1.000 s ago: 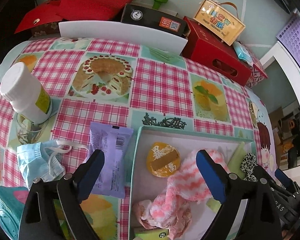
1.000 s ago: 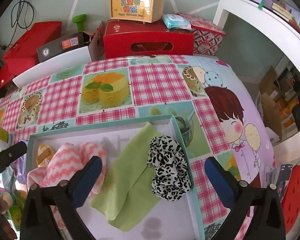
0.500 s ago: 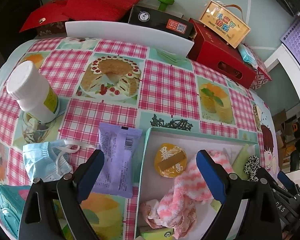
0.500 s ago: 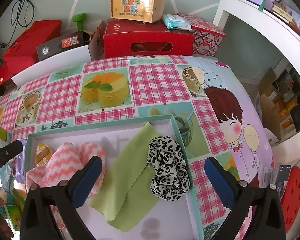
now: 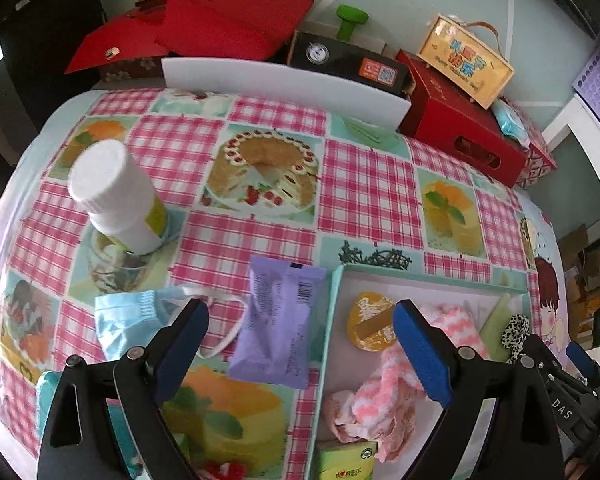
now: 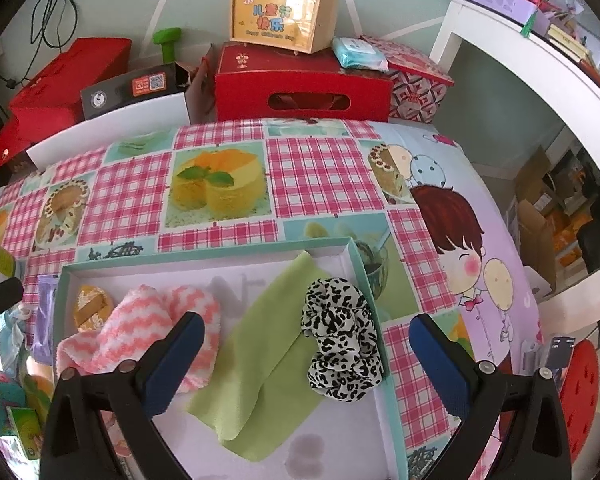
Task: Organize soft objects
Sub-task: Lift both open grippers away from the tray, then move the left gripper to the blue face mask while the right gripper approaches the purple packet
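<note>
Checked tablecloth [image 6: 324, 168] with cake prints; red boxes [image 6: 300, 88] stacked at the wall. Left gripper [image 5: 300, 344] and right gripper [image 6: 306, 354] both spread wide, empty, above the tray [image 6: 204, 266].

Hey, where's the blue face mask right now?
In the left wrist view, the blue face mask lies on the tablecloth outside the tray, left of the purple packet and below the white bottle.

Bright, even daylight; soft shadows. Strong fisheye warp, dark vignetted corners, edges slightly soft, colours washed.
</note>
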Motion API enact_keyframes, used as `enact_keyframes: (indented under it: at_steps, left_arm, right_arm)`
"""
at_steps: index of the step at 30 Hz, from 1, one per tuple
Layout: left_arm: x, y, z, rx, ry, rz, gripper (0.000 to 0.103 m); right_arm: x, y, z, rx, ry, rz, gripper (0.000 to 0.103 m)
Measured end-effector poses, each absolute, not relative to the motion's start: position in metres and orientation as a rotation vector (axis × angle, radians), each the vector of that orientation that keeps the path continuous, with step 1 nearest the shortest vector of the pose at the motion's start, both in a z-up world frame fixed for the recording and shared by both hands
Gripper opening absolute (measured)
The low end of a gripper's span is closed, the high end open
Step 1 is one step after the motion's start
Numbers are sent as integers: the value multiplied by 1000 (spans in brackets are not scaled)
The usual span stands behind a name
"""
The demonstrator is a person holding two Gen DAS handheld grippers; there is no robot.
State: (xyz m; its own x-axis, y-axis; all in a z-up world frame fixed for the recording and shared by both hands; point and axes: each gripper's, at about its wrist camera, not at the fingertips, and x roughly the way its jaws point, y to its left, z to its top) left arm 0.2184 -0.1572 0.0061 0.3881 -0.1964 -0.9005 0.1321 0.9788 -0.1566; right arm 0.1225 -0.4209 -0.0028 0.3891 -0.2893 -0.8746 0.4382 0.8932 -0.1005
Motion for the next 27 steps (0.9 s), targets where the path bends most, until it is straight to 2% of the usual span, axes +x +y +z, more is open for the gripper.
enact_keyframes:
  at_steps: [9,18,27]
  left_arm:
    - [217,-129,25,-76,1115,-178,93]
    - [219,-65,45,-90,1052,-2,93]
    - [221,-14,37,-152,1070,111,93]
  right_arm:
    - [131,-391,6,105,1056,-405,103]
    - [143,-344,11,62,1039,-293,103]
    - [152,-298,7,-2,1047,-205,103]
